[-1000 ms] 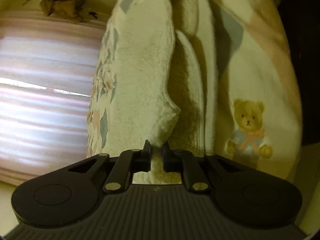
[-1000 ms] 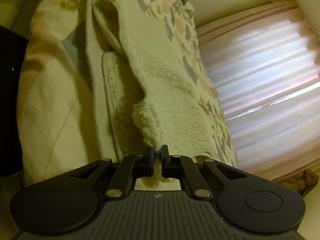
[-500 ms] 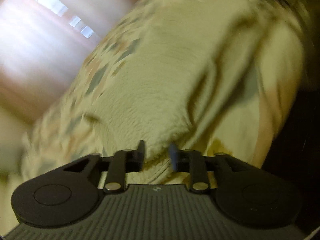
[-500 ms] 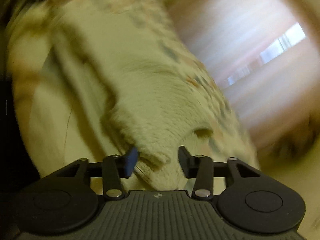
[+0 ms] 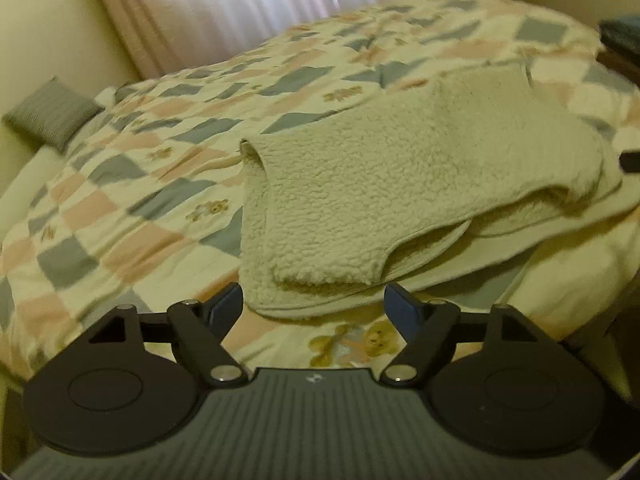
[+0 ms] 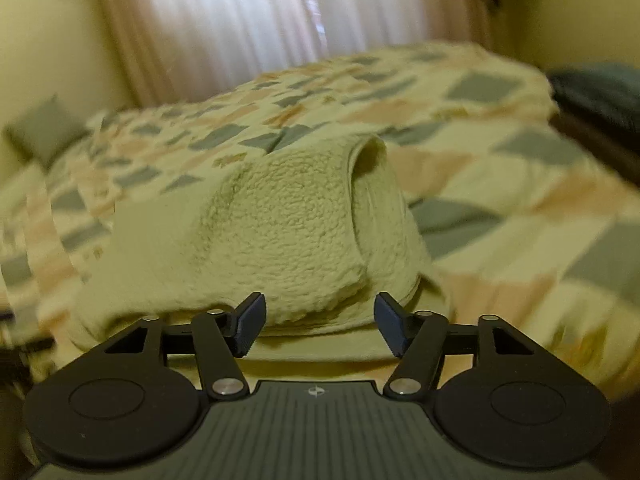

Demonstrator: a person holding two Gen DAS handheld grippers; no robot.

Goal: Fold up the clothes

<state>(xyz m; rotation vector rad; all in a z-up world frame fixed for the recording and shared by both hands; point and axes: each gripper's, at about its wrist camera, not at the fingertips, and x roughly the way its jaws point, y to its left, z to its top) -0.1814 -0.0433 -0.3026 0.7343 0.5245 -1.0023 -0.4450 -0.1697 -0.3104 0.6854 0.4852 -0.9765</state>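
Both tongs released, nothing gripped. Left tongs (image 5: pixel 314 306) spread wide, hovering just short of the near hem of the fleece garment (image 5: pixel 400 184). Right tongs (image 6: pixel 318 322) same: wide apart, near edge of the fleece garment (image 6: pixel 280 240) showing between them, no contact that I can see.

Garment lies on the bed, on top of the patchwork quilt (image 5: pixel 160 184), toward the near edge. It's cream sherpa, looks like a sweater or jacket, can't tell which. At least one fold is in: an upper layer is doubled over a lower one, with the lower hem sticking out along the near side. In the left view a rounded fold edge sits at the left end; in the right view there's an open rolled loop at the right end, so that side isn't flat.

Status, my read:
- Done: first fold laid and let go.
- Not tidy: layers offset, top edge skewed against the bottom one, right end puffed up.
- Left: likely another fold to get a compact stack, plus squaring the edges. Fleece is thick and springy, so expect it to bounce open unless pressed flat.

Other stuff: grey cushion (image 5: pixel 50 114) at the far left by the wall, curtain (image 5: pixel 240 4) behind the bed. No other clothes clearly visible, so can't say whether more pieces wait.
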